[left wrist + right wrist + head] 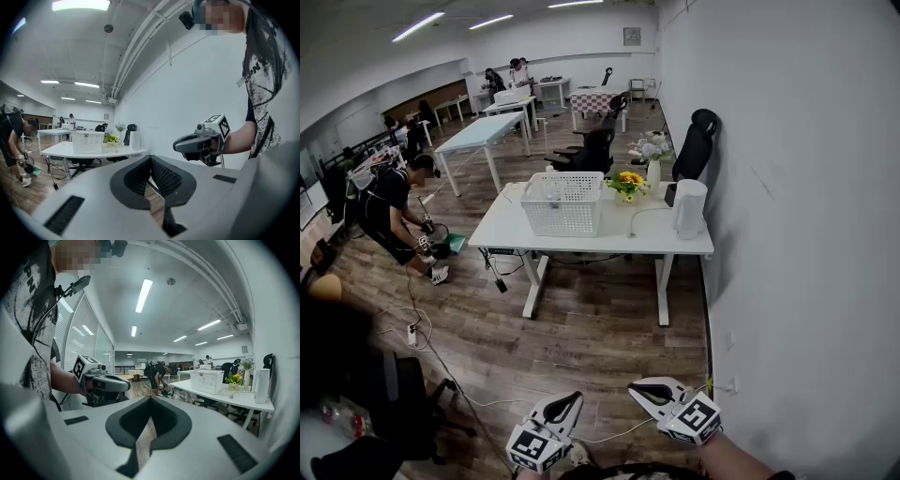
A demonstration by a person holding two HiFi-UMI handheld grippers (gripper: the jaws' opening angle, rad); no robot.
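Both claws hang low in front of the person's body, well short of the long white counter (609,234). The left claw (573,401) and the right claw (637,389) point forward and slightly towards each other, level and apart. Each is pinched nearly closed, with its black ribbed pads meeting at the tips and nothing between them. Only a sliver of the brown wooden floor (581,337) shows through.

A thin white cable (600,437) lies on the floor just beneath them. It looks limp, light and likely to slip out of a pinch.

Ahead, the white plastic lattice basket (563,202) stands upright on the counter, left of a small bunch of yellow flowers (630,183) and a tall white cylinder (689,208). I'd judge the basket light, stiff and a little springy. Its top rim on the two short sides looks the best place to grip it, since the thin mesh could flex.
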